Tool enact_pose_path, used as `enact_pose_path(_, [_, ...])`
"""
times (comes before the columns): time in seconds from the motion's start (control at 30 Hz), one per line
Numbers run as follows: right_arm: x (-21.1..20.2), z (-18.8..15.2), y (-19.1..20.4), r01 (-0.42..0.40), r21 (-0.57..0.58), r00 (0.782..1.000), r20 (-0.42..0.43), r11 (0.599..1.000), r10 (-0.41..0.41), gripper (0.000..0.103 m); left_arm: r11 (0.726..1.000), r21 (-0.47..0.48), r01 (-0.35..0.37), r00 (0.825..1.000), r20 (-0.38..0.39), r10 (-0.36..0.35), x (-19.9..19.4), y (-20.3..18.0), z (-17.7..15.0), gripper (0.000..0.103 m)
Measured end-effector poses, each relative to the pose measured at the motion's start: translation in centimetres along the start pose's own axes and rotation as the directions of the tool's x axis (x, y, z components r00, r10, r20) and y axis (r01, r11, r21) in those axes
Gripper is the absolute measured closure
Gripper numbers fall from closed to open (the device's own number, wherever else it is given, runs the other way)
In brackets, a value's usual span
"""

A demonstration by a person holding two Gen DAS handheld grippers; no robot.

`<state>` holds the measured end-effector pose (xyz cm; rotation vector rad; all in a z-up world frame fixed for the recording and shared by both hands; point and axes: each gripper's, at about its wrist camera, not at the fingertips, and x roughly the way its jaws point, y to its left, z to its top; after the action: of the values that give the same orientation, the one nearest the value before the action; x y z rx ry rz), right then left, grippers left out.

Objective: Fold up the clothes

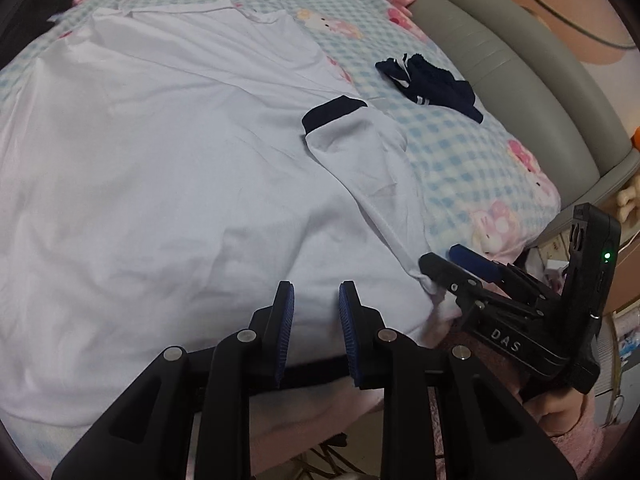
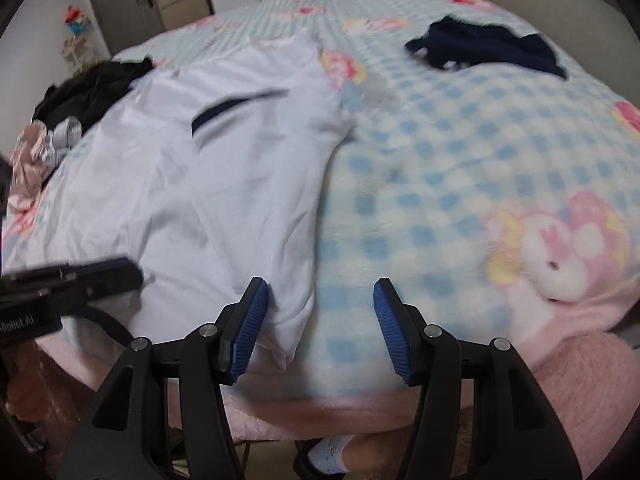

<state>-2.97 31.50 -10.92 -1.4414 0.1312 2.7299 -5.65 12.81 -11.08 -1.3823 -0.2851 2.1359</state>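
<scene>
White shirt (image 1: 168,168) spread flat on checked blanket (image 1: 460,152).

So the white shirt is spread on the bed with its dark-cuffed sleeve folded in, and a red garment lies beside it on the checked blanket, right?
Not quite: the garment beside the white shirt is navy, not red, as the left wrist view shows. The dark-cuffed sleeve is folded in, and the shirt lies on the checked blanket.

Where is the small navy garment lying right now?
The navy garment lies on the checked blanket, right of the white shirt, near the grey bed edge; upper right in both views.
</scene>
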Motion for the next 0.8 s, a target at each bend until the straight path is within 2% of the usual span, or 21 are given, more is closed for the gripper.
enact_pose_path(0.03, [-0.3, -0.2, -0.1, 0.025, 0.004, 1.000, 0.010, 1.000, -0.025, 0.046, 1.000, 0.000, -0.001, 1.000, 0.005, 0.001, -0.1, 0.0, -0.1, 0.077])
enact_pose_path(0.1, [-0.4, -0.7, -0.5, 0.020, 0.025, 1.000, 0.021, 0.999, -0.021, 0.046, 1.000, -0.002, -0.003, 1.000, 0.008, 0.003, -0.2, 0.1, -0.2, 0.076])
enact_pose_path(0.23, [0.4, -0.9, -1.0, 0.059, 0.041, 0.998, -0.028, 0.997, -0.058, 0.046, 1.000, -0.023, -0.018, 1.000, 0.008, 0.019, -0.8, 0.8, -0.5, 0.076])
enact_pose_path(0.33, [-0.1, -1.2, -1.8, 0.064, 0.068, 0.998, -0.016, 0.996, -0.063, 0.046, 0.999, -0.043, -0.026, 0.999, 0.036, 0.028, -2.3, 1.8, -1.1, 0.076])
enact_pose_path(0.47, [-3.1, -1.0, -0.8, -0.016, 0.047, 0.990, 0.138, 0.999, 0.010, 0.046, 0.994, -0.094, -0.051, 0.997, 0.054, 0.057, -3.8, 4.1, -1.9, 0.076])
enact_pose_path(0.57, [-2.9, -1.1, 2.4, -0.065, -0.044, 0.988, 0.136, 0.997, 0.071, 0.045, 0.990, -0.122, -0.071, 0.997, 0.007, 0.072, -3.7, 5.6, -2.9, 0.076])
enact_pose_path(0.6, [-2.0, -1.4, 3.5, -0.062, -0.073, 0.993, 0.093, 0.995, 0.069, 0.045, 0.990, -0.120, -0.081, 0.997, -0.008, 0.081, -3.7, 5.8, -3.5, 0.076])
enact_pose_path(0.67, [0.2, -2.2, 5.2, 0.002, -0.125, 1.000, -0.004, 0.992, -0.003, 0.046, 0.989, -0.118, -0.086, 0.996, -0.006, 0.086, -4.4, 6.2, -4.5, 0.076])
enact_pose_path(0.7, [0.8, -2.5, 5.5, 0.029, -0.146, 0.999, -0.023, 0.989, -0.033, 0.046, 0.989, -0.129, -0.077, 0.997, 0.013, 0.079, -5.2, 6.5, -4.9, 0.076])
enact_pose_path(0.8, [-0.6, -2.1, 6.8, 0.091, -0.173, 0.996, 0.030, 0.981, -0.087, 0.046, 0.979, -0.191, -0.077, 0.993, 0.077, 0.093, -7.7, 8.4, -5.0, 0.076])
